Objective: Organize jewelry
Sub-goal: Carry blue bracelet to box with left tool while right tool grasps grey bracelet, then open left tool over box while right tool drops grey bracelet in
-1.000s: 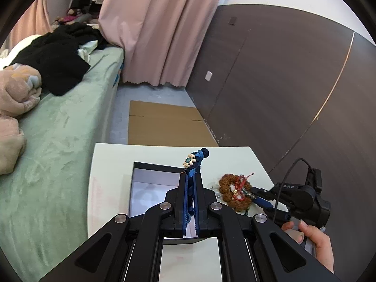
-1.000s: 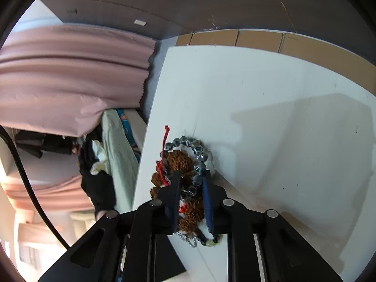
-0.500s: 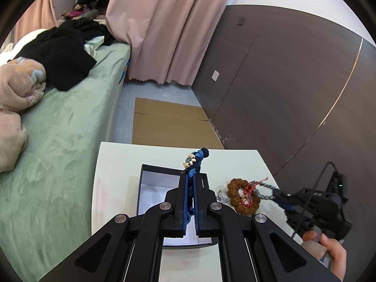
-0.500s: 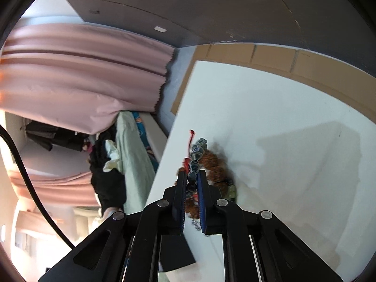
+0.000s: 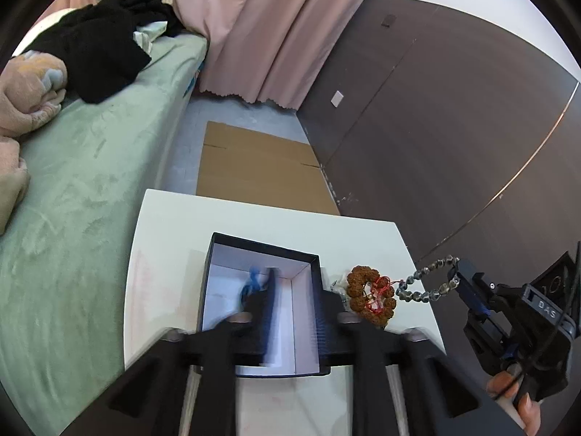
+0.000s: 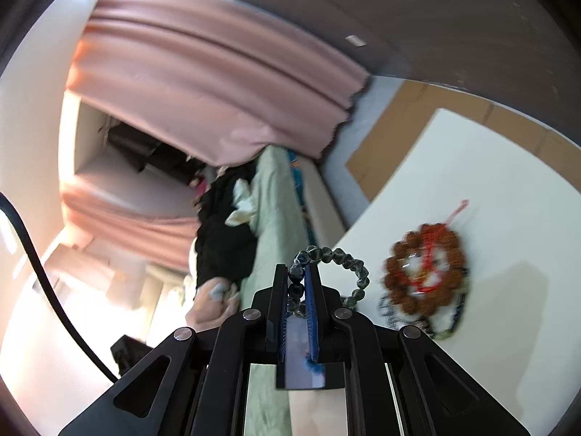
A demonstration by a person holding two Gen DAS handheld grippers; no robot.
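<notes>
A: Left claw (image 5: 290, 290)?
B: Lower centre of the left wrist view, blurred, over the black box (image 5: 316, 312). Its jaws have just been opening and now stand apart. A blue beaded piece (image 5: 252, 283) shows as a smear just inside the box, by the left finger; can't tell whether a pad touches it.

A: Right claw (image 6: 297, 290)?
B: Closed on the grey bead bracelet (image 6: 336, 258). In the right wrist view a few beads sit pinched between the blue pads, and the rest of the loop hangs out to the right of the tips. In the left wrist view, same bracelet (image 5: 428, 283) at right centre, clear of the bench (image 5: 254, 218), its far end near the brown piece.

A: Other jewelry?
B: Brown seed-bead bracelet (image 5: 370, 299) with red thread lies flat on the bench just right of the box. In the right wrist view the same bracelet (image 6: 425, 272) is at right centre, blurred, with darker strands (image 6: 454, 323) under and below it, too blurred to count.

A: Box?
B: Open, white inside, centre of the bench, under the left claw.

A: Person?
B: A hand (image 5: 515, 396) at lower right holds the right claw's handle.

A: Background?
B: Green bed (image 5: 72, 200) at left, pink curtain (image 5: 268, 29) top centre, cardboard (image 5: 254, 163) on the floor beyond the bench.
</notes>
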